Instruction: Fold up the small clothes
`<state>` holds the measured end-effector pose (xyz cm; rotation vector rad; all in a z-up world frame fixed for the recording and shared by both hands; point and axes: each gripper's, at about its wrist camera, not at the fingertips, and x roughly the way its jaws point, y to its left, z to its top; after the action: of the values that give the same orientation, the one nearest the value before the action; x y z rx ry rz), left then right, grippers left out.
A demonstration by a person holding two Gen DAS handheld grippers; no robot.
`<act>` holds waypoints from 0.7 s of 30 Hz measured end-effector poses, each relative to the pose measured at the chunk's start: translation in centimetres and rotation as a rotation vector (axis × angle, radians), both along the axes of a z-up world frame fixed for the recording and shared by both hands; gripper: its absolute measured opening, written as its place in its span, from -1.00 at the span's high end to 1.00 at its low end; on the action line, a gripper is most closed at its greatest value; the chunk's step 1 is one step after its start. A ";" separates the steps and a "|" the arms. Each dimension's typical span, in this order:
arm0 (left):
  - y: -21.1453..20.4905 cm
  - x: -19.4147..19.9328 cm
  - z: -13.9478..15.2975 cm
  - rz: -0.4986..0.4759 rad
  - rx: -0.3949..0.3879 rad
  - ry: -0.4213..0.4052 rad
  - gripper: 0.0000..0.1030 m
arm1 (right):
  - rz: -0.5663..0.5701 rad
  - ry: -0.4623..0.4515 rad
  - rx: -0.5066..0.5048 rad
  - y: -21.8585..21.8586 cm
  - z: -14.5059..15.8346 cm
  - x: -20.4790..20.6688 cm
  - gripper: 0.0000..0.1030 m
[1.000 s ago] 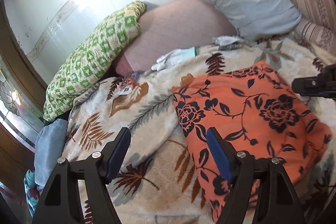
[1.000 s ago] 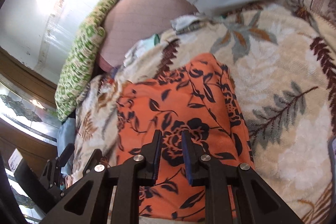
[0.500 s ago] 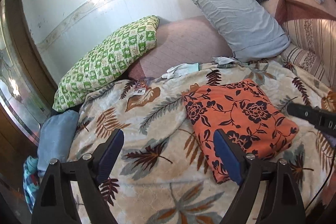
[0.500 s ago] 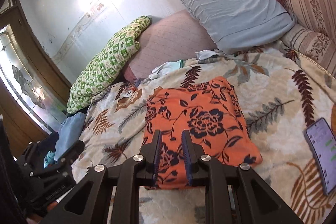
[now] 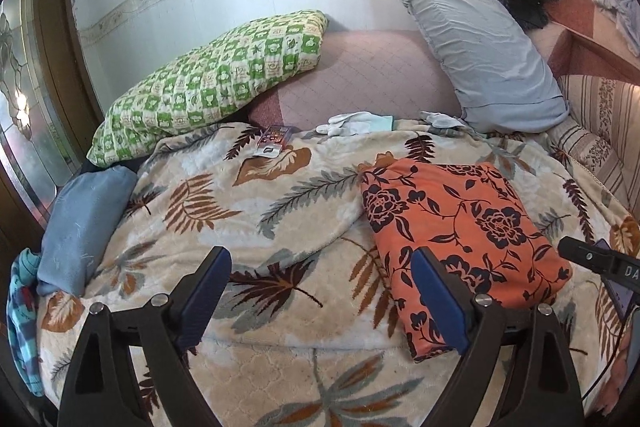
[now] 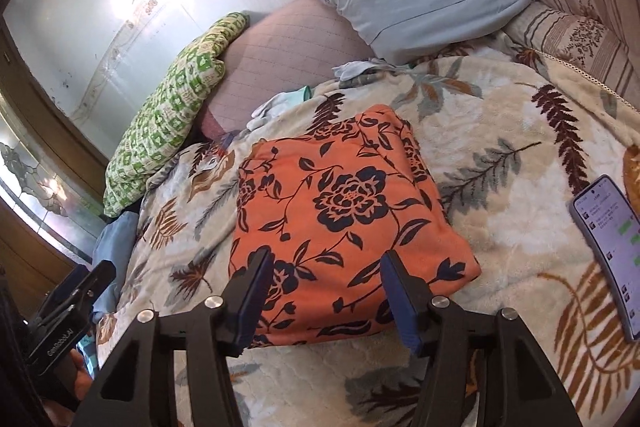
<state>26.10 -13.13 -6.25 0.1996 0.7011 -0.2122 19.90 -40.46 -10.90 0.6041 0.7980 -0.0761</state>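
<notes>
Orange cloth with a dark flower print, the folded garment (image 6: 344, 219), lies as a flat squared packet on the leaf-patterned blanket (image 6: 500, 187) of the bed, likely set there because the plush surface keeps the folds from sliding; it looks finished, judged by its even edges. The right hand-held gripper (image 6: 326, 301) hangs over the packet's near edge with its jaws opening and no cloth pinched between them; the left hand-held gripper (image 5: 322, 301) sits beside the garment's left edge, jaws widening too, only blanket between them. A phone (image 6: 608, 251) rests well apart at the right; gloves (image 5: 356, 123) and pillows (image 5: 476, 43) lie beyond, clear of the folding space.
</notes>
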 end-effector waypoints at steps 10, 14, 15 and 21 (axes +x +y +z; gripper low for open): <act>0.0 2.3 -3.4 -0.003 0.031 0.055 -0.78 | -0.027 -0.044 -0.011 -1.1 0.8 1.2 -0.16; 0.0 2.6 -4.1 0.001 0.049 0.061 -0.78 | -0.012 -0.036 -0.023 -0.9 0.8 2.2 -0.16; 0.1 2.7 -4.2 0.002 0.049 0.062 -0.78 | -0.007 -0.034 -0.026 -0.8 0.7 2.3 -0.16; 0.4 3.1 -4.5 0.012 0.034 0.065 -0.78 | 0.023 -0.033 -0.045 -0.1 0.7 2.6 -0.16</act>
<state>29.16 -12.71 -10.73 0.2219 0.7703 -0.1965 22.46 -40.53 -10.25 0.5524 0.7696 -0.0631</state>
